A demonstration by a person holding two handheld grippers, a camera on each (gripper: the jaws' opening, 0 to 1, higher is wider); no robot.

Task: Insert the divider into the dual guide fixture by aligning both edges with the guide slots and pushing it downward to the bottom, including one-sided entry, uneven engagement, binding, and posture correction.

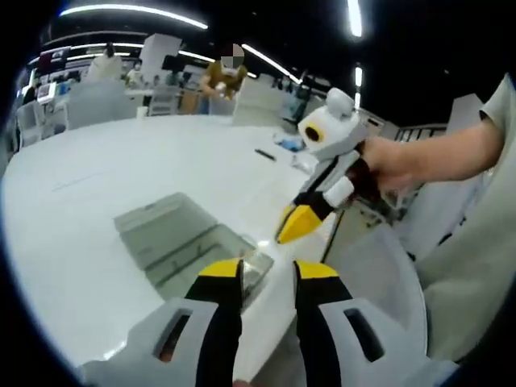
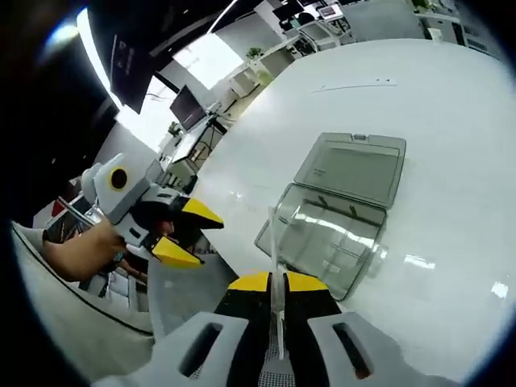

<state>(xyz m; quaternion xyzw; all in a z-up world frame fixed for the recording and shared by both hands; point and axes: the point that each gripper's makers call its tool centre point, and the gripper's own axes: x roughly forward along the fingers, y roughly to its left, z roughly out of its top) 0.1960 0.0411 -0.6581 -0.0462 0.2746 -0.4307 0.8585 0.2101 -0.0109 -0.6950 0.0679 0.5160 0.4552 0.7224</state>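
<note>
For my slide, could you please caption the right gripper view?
Right gripper shut on clear divider beside open transparent box; left gripper open.

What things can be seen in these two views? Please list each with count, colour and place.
clear box: one, transparent grey, lid open, on the table
divider: one, clear sheet, between the right gripper's fingers
table: one, white
small dark object: one, far on the table
person: one, far behind the table
left gripper: one, white, yellow-tipped fingers apart
right gripper: one, fingers shut on the divider
hand: one, holding the right gripper
</note>
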